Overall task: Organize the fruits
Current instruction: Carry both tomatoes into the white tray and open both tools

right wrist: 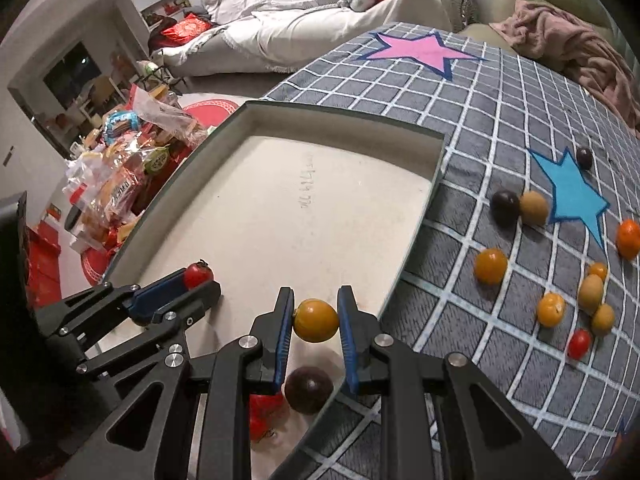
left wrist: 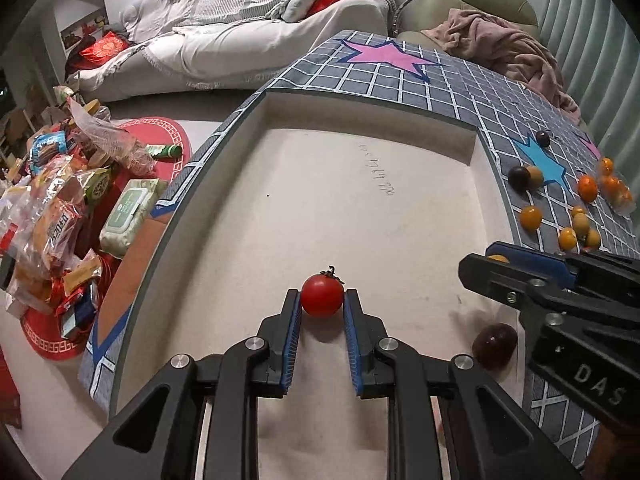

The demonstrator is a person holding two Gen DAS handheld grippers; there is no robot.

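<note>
My left gripper (left wrist: 322, 298) is shut on a red cherry tomato (left wrist: 322, 295), held over the near part of the white tray (left wrist: 360, 116). It also shows in the right wrist view (right wrist: 198, 276). My right gripper (right wrist: 316, 316) is shut on a yellow-orange tomato (right wrist: 316, 320) above the tray's near right edge (right wrist: 416, 220). A dark purple fruit (right wrist: 308, 390) and a red fruit (right wrist: 266, 404) lie in the tray below it. The dark fruit also shows in the left wrist view (left wrist: 494, 346). Several orange, brown, dark and red fruits (right wrist: 491, 266) lie on the checked cloth.
The grey checked cloth with pink star (right wrist: 420, 50) and blue star (right wrist: 572, 196) covers the table. A pink blanket (right wrist: 572, 40) lies at the far right. Snack packets (left wrist: 52, 216) and a wipes pack (left wrist: 128, 212) sit on the floor left of the table. A sofa (left wrist: 240, 40) stands behind.
</note>
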